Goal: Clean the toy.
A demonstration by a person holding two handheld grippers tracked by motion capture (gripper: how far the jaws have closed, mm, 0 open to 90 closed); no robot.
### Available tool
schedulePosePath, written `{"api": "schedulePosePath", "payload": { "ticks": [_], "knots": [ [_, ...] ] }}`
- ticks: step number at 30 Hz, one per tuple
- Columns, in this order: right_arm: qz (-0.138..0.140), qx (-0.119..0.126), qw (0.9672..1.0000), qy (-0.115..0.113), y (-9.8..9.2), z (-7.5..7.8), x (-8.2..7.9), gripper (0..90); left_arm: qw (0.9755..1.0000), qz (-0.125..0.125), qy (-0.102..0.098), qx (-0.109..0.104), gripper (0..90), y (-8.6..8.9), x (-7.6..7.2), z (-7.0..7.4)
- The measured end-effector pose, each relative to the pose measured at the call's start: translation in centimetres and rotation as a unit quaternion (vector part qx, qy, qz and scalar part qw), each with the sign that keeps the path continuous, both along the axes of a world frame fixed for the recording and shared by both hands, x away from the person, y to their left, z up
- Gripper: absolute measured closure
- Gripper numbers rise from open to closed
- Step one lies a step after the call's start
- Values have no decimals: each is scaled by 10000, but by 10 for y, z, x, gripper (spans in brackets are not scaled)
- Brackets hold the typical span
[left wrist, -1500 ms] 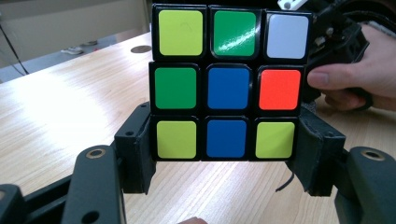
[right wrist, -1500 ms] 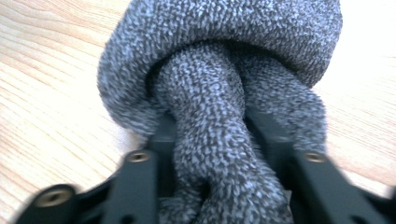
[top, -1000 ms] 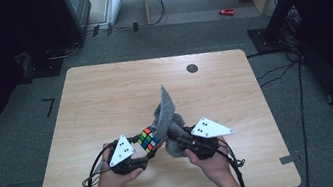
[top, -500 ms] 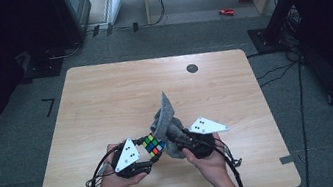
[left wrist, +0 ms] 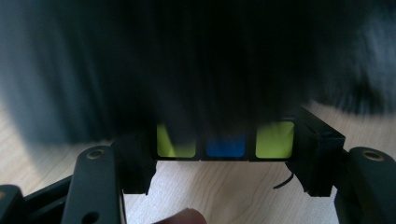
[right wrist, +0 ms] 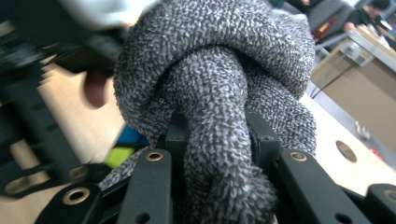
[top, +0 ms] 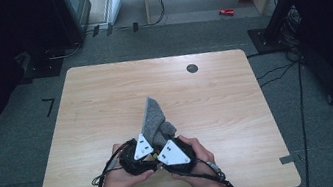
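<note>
A colour cube (left wrist: 224,145) with green and blue stickers sits pressed between the pads of my left gripper (left wrist: 223,161), just above the wooden table (top: 103,93). A dark blurred mass hangs over the cube's top. My right gripper (right wrist: 217,140) is shut on a bunched grey knitted cloth (right wrist: 210,70), and the cloth presses against the cube (right wrist: 123,151). In the high view both grippers meet near the table's front edge, left gripper (top: 139,153) against right gripper (top: 171,151). There the cloth (top: 156,120) sticks up behind them and the cube is covered.
A small black round grommet (top: 192,68) sits in the far part of the table. Black cables (top: 110,165) trail from the grippers toward the front edge. Red tools (top: 227,12) lie on the floor beyond the table.
My right gripper has moved left with the cloth, right up against the left gripper. The cube's coloured faces, visible before in the high view, are now covered by cloth and grippers.
</note>
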State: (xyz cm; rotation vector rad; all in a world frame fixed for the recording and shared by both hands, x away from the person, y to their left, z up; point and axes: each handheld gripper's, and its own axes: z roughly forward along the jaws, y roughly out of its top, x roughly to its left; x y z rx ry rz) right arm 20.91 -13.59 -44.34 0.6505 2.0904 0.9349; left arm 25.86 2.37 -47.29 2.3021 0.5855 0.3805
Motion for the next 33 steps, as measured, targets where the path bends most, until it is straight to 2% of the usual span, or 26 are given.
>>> {"api": "schedulePosePath", "payload": {
  "ticks": [2, 4, 7, 9, 10, 12, 13, 14, 15, 16, 17, 19, 20, 21, 23, 24, 25, 27, 29, 30, 32, 33],
  "knots": [
    [54, -312, 9995, -51, 9, -5, -3, 677, 10000, 2, 28, 91, 348, 0, 0, -1],
    [42, -328, 9994, 52, 9, -6, -1, 678, 10000, -1, -29, 55, 349, 1, 0, -1],
    [-131, -16, 9996, 257, -1, 0, 6, 678, 9999, -21, -110, -29, 350, 3, -1, 1],
    [-202, 277, 9987, 377, -10, 4, 10, 679, 9998, -90, -115, -151, 350, 5, -1, 2],
    [-183, 524, 9970, 535, -16, 7, 13, 678, 9996, -111, -124, -232, 350, 6, -1, 2],
    [-193, 988, 9921, 754, -27, 9, 18, 679, 9986, -186, -214, -446, 350, 10, -1, 3],
    [-208, 1443, 9847, 959, -36, 10, 21, 679, 9977, -221, -276, -571, 350, 12, -2, 5],
    [-203, 1780, 9777, 1091, -43, 10, 23, 681, 9959, -293, -372, -771, 350, 14, -4, 6],
    [-125, 2027, 9723, 1161, -49, 11, 25, 682, 9941, -383, -447, -914, 349, 16, -5, 8],
    [-69, 2182, 9680, 1237, -52, 12, 26, 683, 9910, -476, -599, -1101, 349, 18, -7, 10],
    [-64, 2396, 9620, 1306, -56, 13, 27, 683, 9887, -508, -700, -1226, 349, 20, -9, 12],
    [-31, 2634, 9551, 1356, -61, 15, 29, 684, 9837, -591, -886, -1446, 349, 24, -11, 14],
    [-52, 2687, 9537, 1352, -64, 16, 29, 685, 9811, -625, -959, -1558, 349, 26, -12, 15],
    [-94, 2657, 9547, 1338, -66, 16, 30, 684, 9792, -642, -997, -1648, 350, 28, -13, 16],
    [-155, 2675, 9538, 1361, -70, 17, 31, 684, 9761, -649, -1102, -1756, 349, 31, -14, 17],
    [-202, 2683, 9534, 1366, -72, 17, 32, 684, 9746, -679, -1086, -1839, 349, 32, -14, 18],
    [-228, 2680, 9534, 1364, -73, 18, 32, 683, 9745, -703, -1048, -1854, 349, 32, -13, 18],
    [-185, 2758, 9515, 1351, -73, 23, 29, 682, 9763, -720, -1083, -1729, 350, 30, -14, 16],
    [86, 2850, 9495, 1311, -67, 28, 24, 680, 9779, -730, -1115, -1614, 349, 26, -15, 14],
    [196, 2818, 9508, 1269, -63, 31, 21, 680, 9779, -756, -1122, -1593, 349, 24, -16, 14],
    [272, 2638, 9579, 1096, -54, 35, 15, 680, 9772, -771, -1147, -1611, 349, 24, -18, 15],
    [255, 2632, 9585, 1067, -54, 35, 15, 680, 9768, -771, -1139, -1642, 350, 25, -18, 16]
  ]
}}
